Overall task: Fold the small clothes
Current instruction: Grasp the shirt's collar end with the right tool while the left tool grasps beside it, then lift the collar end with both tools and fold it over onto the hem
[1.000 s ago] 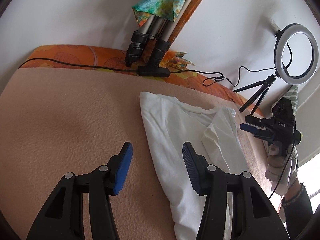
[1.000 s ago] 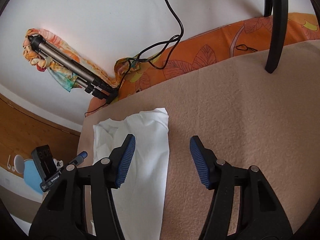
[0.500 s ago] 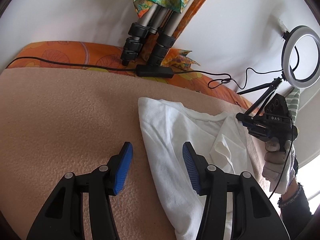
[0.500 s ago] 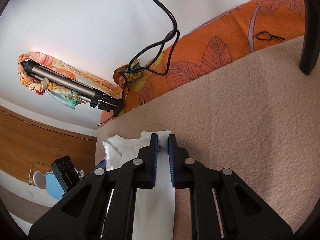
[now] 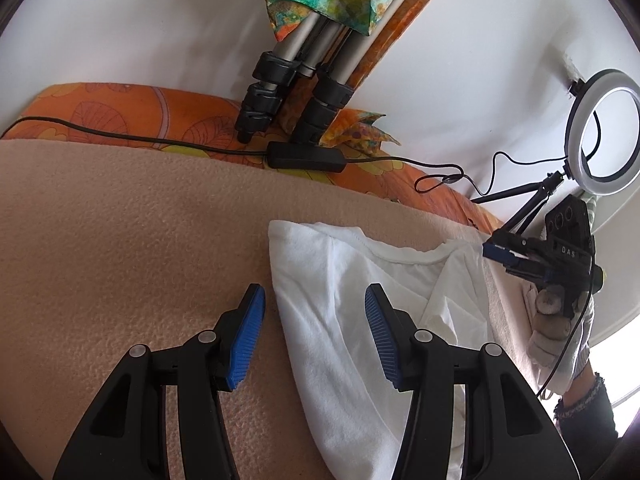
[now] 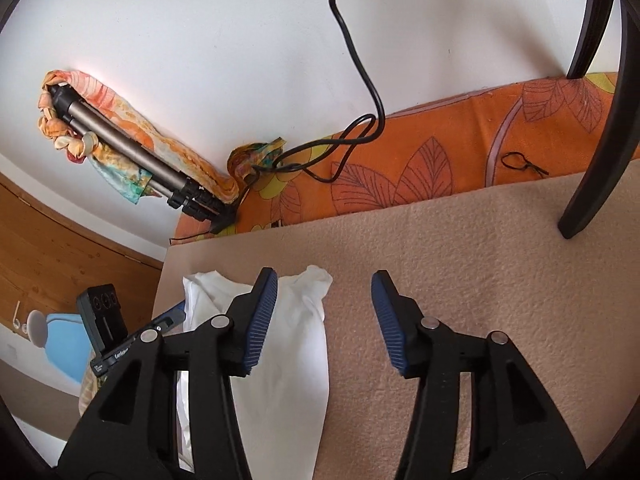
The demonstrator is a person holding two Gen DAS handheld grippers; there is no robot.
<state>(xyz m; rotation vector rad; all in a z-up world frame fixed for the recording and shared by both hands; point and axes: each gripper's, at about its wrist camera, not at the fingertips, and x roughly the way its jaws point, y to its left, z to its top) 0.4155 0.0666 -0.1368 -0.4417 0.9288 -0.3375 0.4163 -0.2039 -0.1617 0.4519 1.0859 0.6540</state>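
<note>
Both jaws of right claw [image 6: 324,320] just reopened, releasing white shirt [image 6: 288,360].

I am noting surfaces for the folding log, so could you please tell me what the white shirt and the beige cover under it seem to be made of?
The white shirt looks like thin cotton knit, matte: it wrinkles softly and has a stitched, ribbed neckline. The beige cover looks like fleece or short-pile blanket, judging by its pebbled, nubby, unshiny surface; the exact fibre cannot be told.
</note>
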